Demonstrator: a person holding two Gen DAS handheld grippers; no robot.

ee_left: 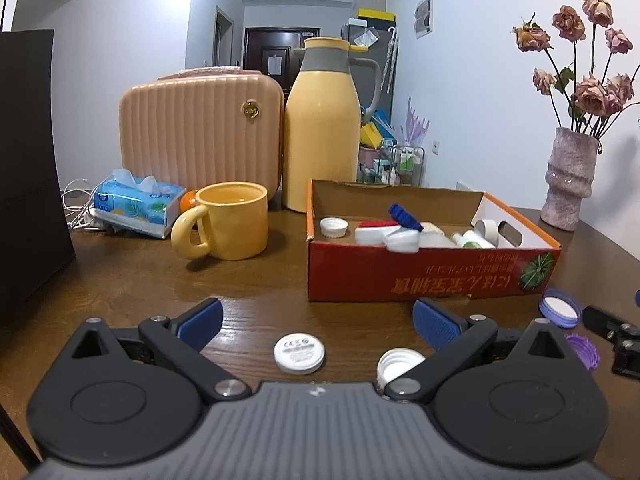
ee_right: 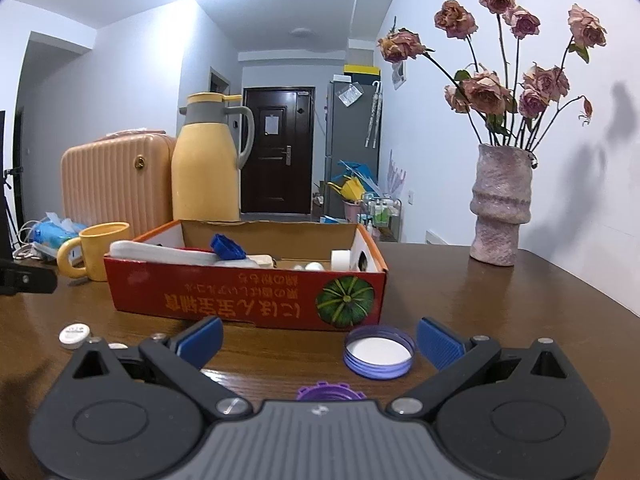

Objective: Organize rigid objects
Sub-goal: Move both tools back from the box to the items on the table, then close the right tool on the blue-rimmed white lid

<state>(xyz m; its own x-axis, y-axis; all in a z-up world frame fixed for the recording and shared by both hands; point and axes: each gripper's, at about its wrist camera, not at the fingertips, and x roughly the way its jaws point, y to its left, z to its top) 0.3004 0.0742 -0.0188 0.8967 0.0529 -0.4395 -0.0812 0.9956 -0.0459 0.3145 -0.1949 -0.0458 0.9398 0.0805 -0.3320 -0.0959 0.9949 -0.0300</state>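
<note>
An open red cardboard box (ee_left: 424,274) (ee_right: 224,296) sits on the brown wooden table and holds several caps, lids and small bottles. My left gripper (ee_left: 318,322) is open, close in front of the box, with nothing between its fingers. Under it lie a flat white lid (ee_left: 299,353) and a ribbed white cap (ee_left: 398,365). My right gripper (ee_right: 319,338) is open as well. A pale purple lid (ee_right: 379,351) (ee_left: 559,307) lies just inside its right finger, and a violet toothed cap (ee_right: 330,391) (ee_left: 582,347) rests near its body.
A yellow mug (ee_left: 228,226), a tissue pack (ee_left: 136,204), a peach ribbed case (ee_left: 200,136) and a yellow thermos jug (ee_left: 322,128) stand behind and left of the box. A vase of dried roses (ee_right: 502,206) stands at the right. A dark block (ee_left: 28,168) is at far left.
</note>
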